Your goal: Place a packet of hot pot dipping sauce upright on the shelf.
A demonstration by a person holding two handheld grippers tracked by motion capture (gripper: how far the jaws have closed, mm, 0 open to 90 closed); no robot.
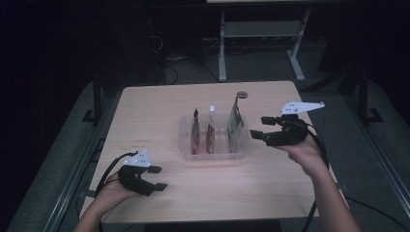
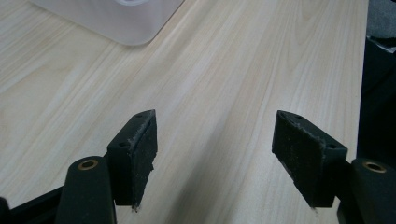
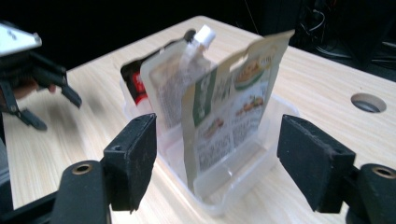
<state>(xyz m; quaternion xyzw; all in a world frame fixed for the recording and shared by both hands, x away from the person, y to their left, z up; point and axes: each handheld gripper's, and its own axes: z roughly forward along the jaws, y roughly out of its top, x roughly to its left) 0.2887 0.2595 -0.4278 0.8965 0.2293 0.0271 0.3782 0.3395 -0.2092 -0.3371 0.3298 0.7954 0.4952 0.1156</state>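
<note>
Low in the left of the high view, a person's left hand holds the left gripper just above a pale wooden table. Its two black jaws are spread wide apart with nothing between them, and they point toward the middle of the frame. A grey three-cornered plate sits on top of it and a black cable trails back toward the bottom left. In the left gripper view the same two jaws rise from the bottom edge, far apart, over bare wood grain, with a corner of a clear plastic tray at the top left.

Farther up and right of centre in the high view, the right hand holds the right gripper raised just beside the tray's right end. Its jaws are also wide open and grip nothing.

The tray sits near the middle of the table. Three pouches stand upright in it in a row: a dark red pouch at the left, a spouted pouch with a white cap in the middle, and a taller green and white pouch at the right.

In the right gripper view the green and white pouch stands nearest, framed between the open jaws.

Beyond the tray, a small round hole lies near the table's far edge.
</note>
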